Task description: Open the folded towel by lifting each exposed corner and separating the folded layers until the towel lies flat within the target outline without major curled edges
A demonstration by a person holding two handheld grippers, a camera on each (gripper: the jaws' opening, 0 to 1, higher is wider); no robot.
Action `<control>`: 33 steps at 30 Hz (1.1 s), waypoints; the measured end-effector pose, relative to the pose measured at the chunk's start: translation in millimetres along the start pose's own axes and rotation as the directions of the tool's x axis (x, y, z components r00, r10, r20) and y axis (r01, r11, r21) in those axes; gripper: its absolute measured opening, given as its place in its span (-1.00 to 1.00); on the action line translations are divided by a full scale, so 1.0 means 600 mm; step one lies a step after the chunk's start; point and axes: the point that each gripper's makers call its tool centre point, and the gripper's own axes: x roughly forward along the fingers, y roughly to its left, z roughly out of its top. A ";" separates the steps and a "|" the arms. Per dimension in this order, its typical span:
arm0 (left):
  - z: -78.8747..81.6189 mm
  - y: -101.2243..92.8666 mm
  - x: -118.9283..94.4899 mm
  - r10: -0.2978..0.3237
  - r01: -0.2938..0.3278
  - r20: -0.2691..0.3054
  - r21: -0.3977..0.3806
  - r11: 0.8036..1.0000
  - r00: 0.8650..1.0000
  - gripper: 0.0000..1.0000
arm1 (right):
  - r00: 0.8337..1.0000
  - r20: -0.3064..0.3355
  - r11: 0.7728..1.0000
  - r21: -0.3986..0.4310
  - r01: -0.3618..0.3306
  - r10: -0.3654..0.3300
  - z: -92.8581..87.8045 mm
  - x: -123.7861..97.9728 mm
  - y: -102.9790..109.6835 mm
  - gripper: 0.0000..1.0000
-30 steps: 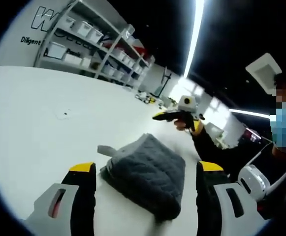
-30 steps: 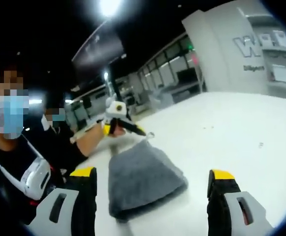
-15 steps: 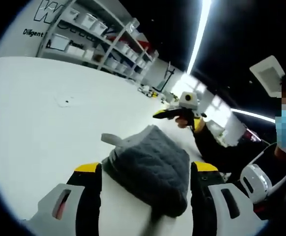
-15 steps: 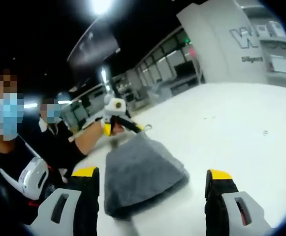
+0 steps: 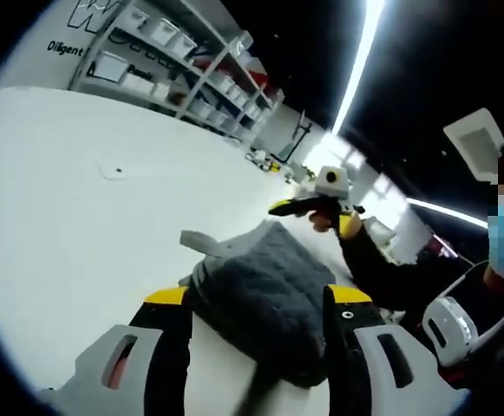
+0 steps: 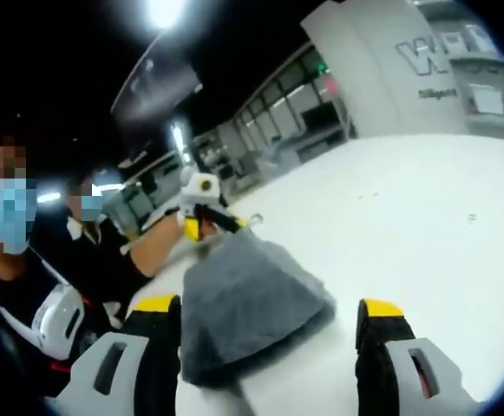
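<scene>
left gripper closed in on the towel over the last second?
Yes. The left gripper has advanced toward the grey towel, which now sits between its open jaws, and the jaw gap has narrowed slightly.

The folded towel (image 5: 265, 299) lies on the table (image 5: 69, 217), between both grippers' jaws.

Big white table (image 5: 69, 208) takes up most of the space. Past its far edge, metal shelves (image 5: 178, 74) loaded with white bins run along a white wall (image 5: 35, 56) with dark lettering. Ceiling is dark, with one long light strip (image 5: 356, 65). In the right gripper view there's a round lamp (image 6: 165, 12) overhead, a row of glass partitions (image 6: 278, 121) and a white pillar (image 6: 382, 74).
</scene>
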 end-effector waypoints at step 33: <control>-0.007 0.003 0.028 -0.006 0.006 -0.004 -0.005 1.000 1.000 -0.36 | 0.997 0.067 0.985 0.163 -0.053 0.043 -0.002 0.044 -0.020 -0.36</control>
